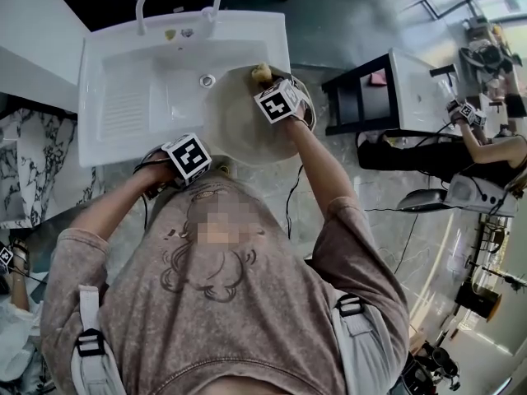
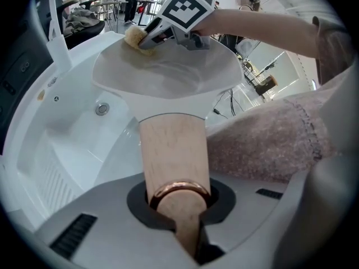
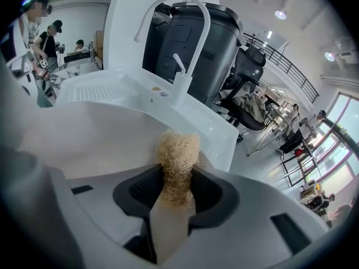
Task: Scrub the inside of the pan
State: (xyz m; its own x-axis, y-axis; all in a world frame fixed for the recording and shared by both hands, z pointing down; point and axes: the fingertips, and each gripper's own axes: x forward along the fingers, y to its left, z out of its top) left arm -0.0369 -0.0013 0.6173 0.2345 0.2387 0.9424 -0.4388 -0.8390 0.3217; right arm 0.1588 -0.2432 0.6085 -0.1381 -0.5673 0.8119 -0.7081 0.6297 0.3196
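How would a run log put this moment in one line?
left gripper shut on pan handle | right gripper shut on scrubber | scrubber on far inner edge of pan | pan over sink

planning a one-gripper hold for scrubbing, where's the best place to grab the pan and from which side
Take the pan by its wooden handle, coming from the handle's free end. It is long and straight, sticks out past the bowl, and leaves the inside open for the scrubber. The left gripper is shut on it that way.
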